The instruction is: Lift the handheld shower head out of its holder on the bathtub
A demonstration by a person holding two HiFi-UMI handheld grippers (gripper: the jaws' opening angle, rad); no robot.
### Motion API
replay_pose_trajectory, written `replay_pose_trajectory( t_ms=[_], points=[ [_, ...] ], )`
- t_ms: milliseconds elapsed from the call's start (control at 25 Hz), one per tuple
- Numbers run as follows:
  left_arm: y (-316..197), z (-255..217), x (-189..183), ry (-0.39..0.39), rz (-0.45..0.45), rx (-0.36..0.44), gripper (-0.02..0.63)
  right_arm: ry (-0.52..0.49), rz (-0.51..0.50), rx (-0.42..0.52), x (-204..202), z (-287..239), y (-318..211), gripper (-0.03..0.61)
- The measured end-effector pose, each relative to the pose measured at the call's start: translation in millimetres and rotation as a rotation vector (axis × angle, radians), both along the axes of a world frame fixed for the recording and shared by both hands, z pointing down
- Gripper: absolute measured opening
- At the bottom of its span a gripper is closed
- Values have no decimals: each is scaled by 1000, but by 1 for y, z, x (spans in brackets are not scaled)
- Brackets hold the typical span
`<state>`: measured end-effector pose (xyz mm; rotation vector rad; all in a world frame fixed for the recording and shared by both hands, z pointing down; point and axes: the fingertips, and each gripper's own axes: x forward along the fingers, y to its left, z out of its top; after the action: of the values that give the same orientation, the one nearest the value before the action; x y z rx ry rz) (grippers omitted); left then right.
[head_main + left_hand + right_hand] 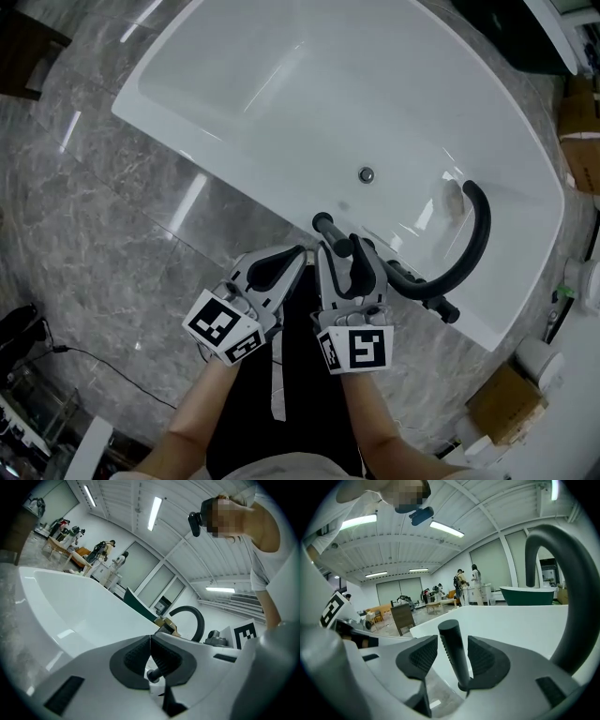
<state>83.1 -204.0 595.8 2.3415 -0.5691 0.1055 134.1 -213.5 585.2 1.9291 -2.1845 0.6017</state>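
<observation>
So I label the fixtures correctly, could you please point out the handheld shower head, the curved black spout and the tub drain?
handheld shower head (453, 656), right gripper view, middle of its black stem.
curved black spout (484, 225), head view, upper part of its arch.
tub drain (366, 173), head view, centre of its ring.

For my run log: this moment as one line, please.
right gripper: open, jaws astride handheld shower head | left gripper: shut, empty | status: not lifted off bathtub rim

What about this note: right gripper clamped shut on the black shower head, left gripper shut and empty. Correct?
Not clamped. The right gripper view shows the right gripper open, jaws apart either side of the shower head. The left gripper is shut and empty, as noted.
</observation>
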Motion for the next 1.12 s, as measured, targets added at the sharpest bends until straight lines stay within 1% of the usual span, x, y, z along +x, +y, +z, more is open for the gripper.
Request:
replay_pose_trajectory(
  t_ms=[240,520,680,720,800,840,1120],
  points=[
    [-8,31,-6,-5,-22,-18,12,37,-12,9,-4,30,-12,187],
    [-10,56,-9,17,-52,-39,12,47,-21,27,-4,52,-20,187],
    [-8,68,-11,19,-59,-48,12,55,-8,29,-1,63,-22,187],
    [-7,70,-12,20,-63,-50,12,60,-6,33,-1,64,-21,185],
    [-6,72,-15,22,-70,-53,12,80,0,42,0,64,-20,155],
    [-6,73,-17,21,-73,-53,12,90,2,44,1,64,-20,150],
    [-1,68,-22,25,-89,-44,12,101,8,25,4,64,-20,141]
  ],
)
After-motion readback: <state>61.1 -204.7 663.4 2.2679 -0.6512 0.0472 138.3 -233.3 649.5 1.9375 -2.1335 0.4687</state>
